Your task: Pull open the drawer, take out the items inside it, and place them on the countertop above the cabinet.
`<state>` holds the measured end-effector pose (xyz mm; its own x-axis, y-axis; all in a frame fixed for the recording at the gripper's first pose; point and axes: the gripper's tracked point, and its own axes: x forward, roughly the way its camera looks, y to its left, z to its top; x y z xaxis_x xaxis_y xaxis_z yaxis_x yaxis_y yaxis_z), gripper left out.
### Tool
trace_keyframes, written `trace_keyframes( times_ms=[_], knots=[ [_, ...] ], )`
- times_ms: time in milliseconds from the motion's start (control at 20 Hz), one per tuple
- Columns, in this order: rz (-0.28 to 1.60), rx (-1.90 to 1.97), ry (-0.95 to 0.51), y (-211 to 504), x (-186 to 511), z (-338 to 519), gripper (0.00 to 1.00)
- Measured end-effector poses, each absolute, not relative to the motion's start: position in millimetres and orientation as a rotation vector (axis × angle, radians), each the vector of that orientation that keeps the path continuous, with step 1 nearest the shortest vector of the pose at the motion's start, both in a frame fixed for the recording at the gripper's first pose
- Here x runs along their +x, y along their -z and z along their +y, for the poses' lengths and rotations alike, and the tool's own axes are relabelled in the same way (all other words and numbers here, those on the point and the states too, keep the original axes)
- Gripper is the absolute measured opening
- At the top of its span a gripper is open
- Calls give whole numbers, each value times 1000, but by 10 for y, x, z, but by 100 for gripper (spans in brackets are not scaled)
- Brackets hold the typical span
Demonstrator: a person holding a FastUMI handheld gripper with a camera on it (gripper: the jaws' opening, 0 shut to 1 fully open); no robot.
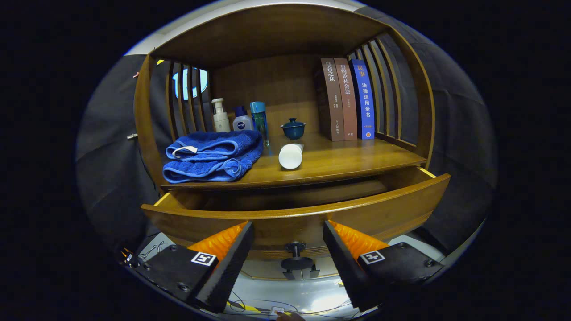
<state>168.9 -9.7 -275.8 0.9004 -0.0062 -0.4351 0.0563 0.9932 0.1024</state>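
- Ridged-pad hand-held gripper (288, 240): fingers spread wide, holding nothing, both fingertips (243, 236) just short of the drawer front.
- Small dark round drawer knob (295, 255) sits in the gap between the fingers, touching neither.
- Brown wooden drawer (401, 203) of the cabinet is pulled out; curved front panel spans across ahead of the fingers. Inside is in shadow, can't tell what it holds.
- Glossy brown wooden desk (357, 158), the countertop just above the drawer, carries everything below.
- White cylindrical tube (291, 155) lies on its side near the desk's front edge, round end facing the gripper.
- Folded blue terry towel (213, 156) lies left of the tube, near it, with a white loop tag on top.
- Behind the towel, against the back panel: cream pump bottle (220, 116), white bottle with blue cap (242, 119), tall translucent teal bottle (259, 120), standing side by side.
- Dark teal lidded ceramic cup (293, 128) stands behind the tube, apart from it.
- Three upright books at the right: two brown hardcover books (340, 100) and one blue book (364, 100), spines out, touching each other, against the slatted wooden side rail (388, 89).
- Light floor with thin cables (267, 305) shows below the fingers.
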Motion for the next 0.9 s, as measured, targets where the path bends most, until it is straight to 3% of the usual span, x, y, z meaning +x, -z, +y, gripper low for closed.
trace_keyframes(
  times_ms=[450, 900],
  knots=[
    [475, 136, 36, 2877, 2130, -148, 100],
    [477, 135, 46, 2914, 2136, -164, 100]
  ],
)
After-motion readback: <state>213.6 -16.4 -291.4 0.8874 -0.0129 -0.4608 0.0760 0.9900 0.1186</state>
